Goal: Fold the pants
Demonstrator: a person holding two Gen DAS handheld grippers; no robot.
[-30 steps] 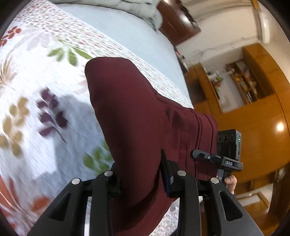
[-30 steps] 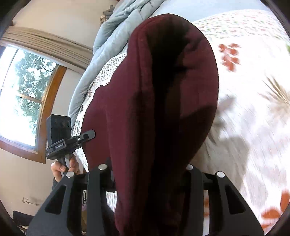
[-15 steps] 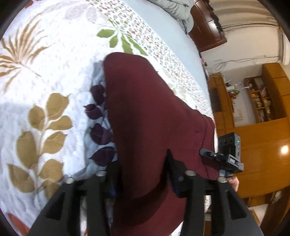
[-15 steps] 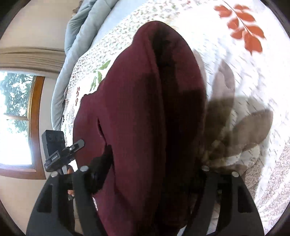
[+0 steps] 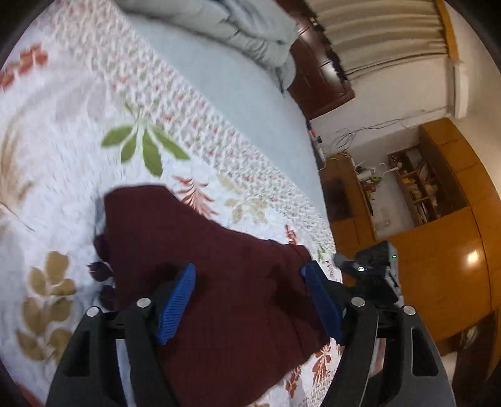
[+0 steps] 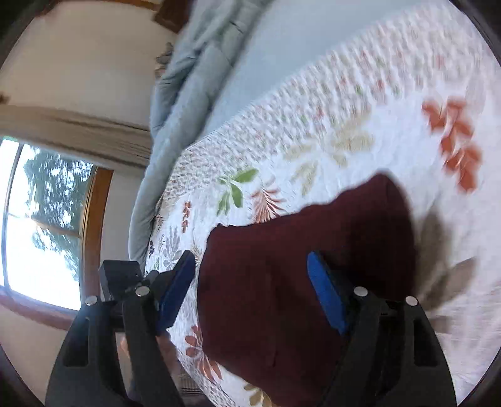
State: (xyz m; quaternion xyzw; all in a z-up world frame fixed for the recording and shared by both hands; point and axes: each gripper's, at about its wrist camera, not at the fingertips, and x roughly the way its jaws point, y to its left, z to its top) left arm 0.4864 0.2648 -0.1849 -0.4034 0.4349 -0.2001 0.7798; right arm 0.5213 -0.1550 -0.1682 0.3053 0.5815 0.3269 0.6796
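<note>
Maroon pants (image 5: 225, 300): folded, lying flat on the leaf-patterned quilt (image 5: 62, 175) of the bed, near its edge. Left gripper (image 5: 249, 300): jaws spread wide, having just been opening; blue pads (image 5: 177, 302) stand over the cloth without pressing it. Right gripper (image 6: 250, 288): jaws wide apart, holding nothing, with the pants' (image 6: 281, 281) edge below them. Grey-blue duvet (image 5: 225, 28): bunched at the bed's far end. Wooden cabinets (image 5: 438, 244): beyond the bed.

Home bedroom: bed (image 5: 78, 103) under white leaf-print quilt, grey-blue duvet (image 5: 244, 34) bunched at far end, curtained window (image 6: 37, 238) with trees outside, orange wooden wardrobe (image 5: 444, 281), cluttered shelves (image 5: 416, 184), dark wooden door (image 5: 316, 81).
</note>
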